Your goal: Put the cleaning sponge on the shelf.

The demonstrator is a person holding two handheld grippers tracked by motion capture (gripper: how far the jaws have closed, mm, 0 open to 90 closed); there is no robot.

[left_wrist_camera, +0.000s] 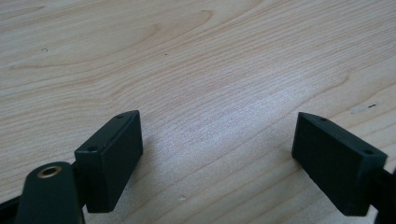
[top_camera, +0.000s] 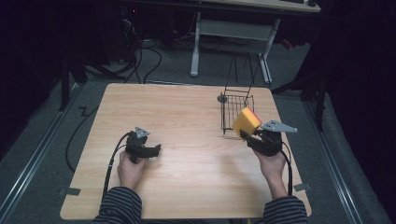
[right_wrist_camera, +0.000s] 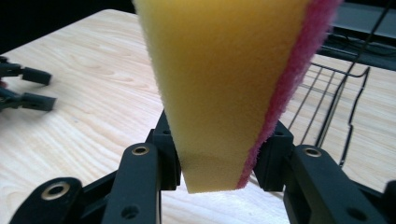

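High view: a pale wooden table (top_camera: 187, 140) with rounded corners and fine straight grain fills the middle. At about four o'clock from its centre the right gripper (top_camera: 250, 135) holds a sponge (top_camera: 246, 122), a soft yellow foam block backed by a thin pink scouring layer, tilted up off the tabletop. Just beyond it, toward two o'clock, stands a black wire basket (top_camera: 236, 109) of thin rods, its tall handle loops rising behind. At eight o'clock the left gripper (top_camera: 156, 150) rests low over bare wood in the person's hand.

In the right gripper view the sponge (right_wrist_camera: 219, 88) stands nearly upright, its porous yellow face broad and the fuzzy pink strip running down the side at three o'clock. The matt black jaws pinch its narrow lower end from both sides, the foam squeezed in between them. The basket (right_wrist_camera: 336, 88) shows at three o'clock.

In the left gripper view the two blocky black jaws stand wide apart, nothing between them but smooth, wavy-grained tabletop (left_wrist_camera: 196, 70).
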